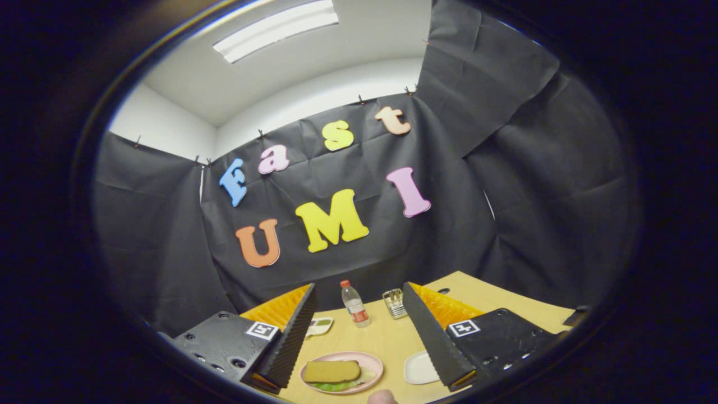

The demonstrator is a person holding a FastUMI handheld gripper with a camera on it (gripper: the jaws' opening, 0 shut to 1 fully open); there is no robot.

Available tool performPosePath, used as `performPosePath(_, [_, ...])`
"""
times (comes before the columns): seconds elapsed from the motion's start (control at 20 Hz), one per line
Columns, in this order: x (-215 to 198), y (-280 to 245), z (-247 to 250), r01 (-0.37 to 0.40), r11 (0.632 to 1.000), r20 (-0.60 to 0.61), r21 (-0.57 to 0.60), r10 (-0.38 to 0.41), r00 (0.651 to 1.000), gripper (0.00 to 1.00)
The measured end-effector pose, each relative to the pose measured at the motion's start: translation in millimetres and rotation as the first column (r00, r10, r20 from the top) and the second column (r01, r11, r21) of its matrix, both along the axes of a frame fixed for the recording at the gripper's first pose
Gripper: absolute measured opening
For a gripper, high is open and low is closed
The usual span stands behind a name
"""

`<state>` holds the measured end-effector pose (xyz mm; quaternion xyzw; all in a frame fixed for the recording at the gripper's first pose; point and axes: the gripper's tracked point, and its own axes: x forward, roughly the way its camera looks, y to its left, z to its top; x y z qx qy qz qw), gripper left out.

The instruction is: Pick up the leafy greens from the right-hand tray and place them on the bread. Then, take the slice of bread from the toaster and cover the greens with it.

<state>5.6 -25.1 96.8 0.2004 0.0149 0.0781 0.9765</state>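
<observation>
1. Two fingers of the hand-held gripper [356, 336] stand spread wide apart with nothing between them; jaws open, holding nothing.
2. Pink plate [374, 362] sits on the bench [387, 336], between the fingers and low, at about 6 o'clock from the gripper's midpoint.
3. Bread [331, 371] slice lies flat on the plate, on top of the greens.
4. Greens [336, 386] poke out from under the bread along its near edge, touching the plate.
5. White tray [418, 368] lies just beside the plate at its 3 o'clock, partly hidden behind the right finger; looks bare.
6. Water bottle [354, 304] stands upright beyond the plate, at about 12 o'clock from it, well apart.
7. Toaster [394, 303], small and metallic, stands near the bottle at its 3 o'clock, close to the right finger's tip; slots too small to tell what they hold.
8. Small dish [321, 325] with green marks shows at 10 o'clock from the plate, just beside the left finger, partly hidden by it.
9. Fingertip of a person [382, 397] shows at the plate's 5 o'clock, just off its rim.
10. Black cloth wall [168, 235] stands behind the bench.
</observation>
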Motion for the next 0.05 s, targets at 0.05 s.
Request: performPosePath(0.05, [-0.7,6.6,-3.6,-0.021,1.0,-0.013,0.02,0.022,1.0,0.94])
